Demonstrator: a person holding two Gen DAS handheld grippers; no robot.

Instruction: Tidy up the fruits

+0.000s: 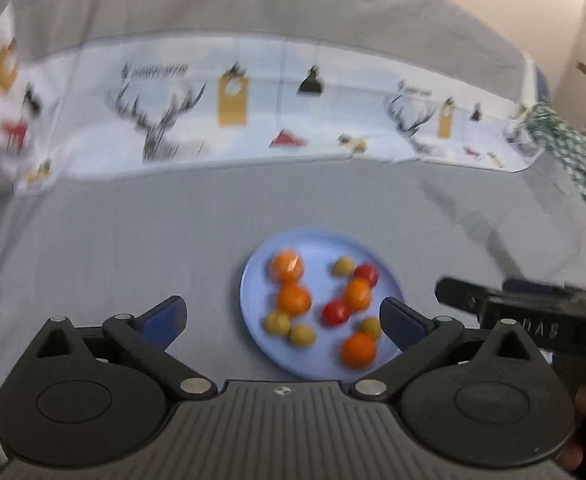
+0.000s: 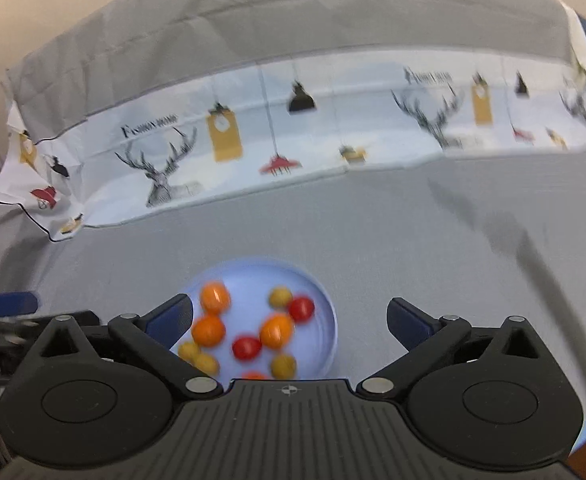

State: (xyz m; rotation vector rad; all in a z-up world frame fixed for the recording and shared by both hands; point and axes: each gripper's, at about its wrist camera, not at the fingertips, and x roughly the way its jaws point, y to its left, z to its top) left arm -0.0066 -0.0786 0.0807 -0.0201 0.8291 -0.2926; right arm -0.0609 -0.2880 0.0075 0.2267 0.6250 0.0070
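A light blue plate (image 1: 253, 296) lies on a grey cloth and holds several orange fruits (image 1: 294, 299), small yellow-green fruits (image 1: 277, 322) and red fruits (image 1: 336, 312). My left gripper (image 1: 283, 320) is open and empty, hovering over the plate's near side. In the right wrist view the same plate (image 2: 325, 320) with orange fruits (image 2: 209, 330) and red fruits (image 2: 246, 347) lies just ahead, left of centre. My right gripper (image 2: 289, 320) is open and empty above it. The right gripper's body also shows at the right edge of the left wrist view (image 1: 525, 312).
A grey cloth (image 1: 133, 240) covers the surface. A white printed cloth with deer and lamps (image 1: 253, 120) runs across the back. A green checked fabric (image 1: 573, 160) lies at the far right.
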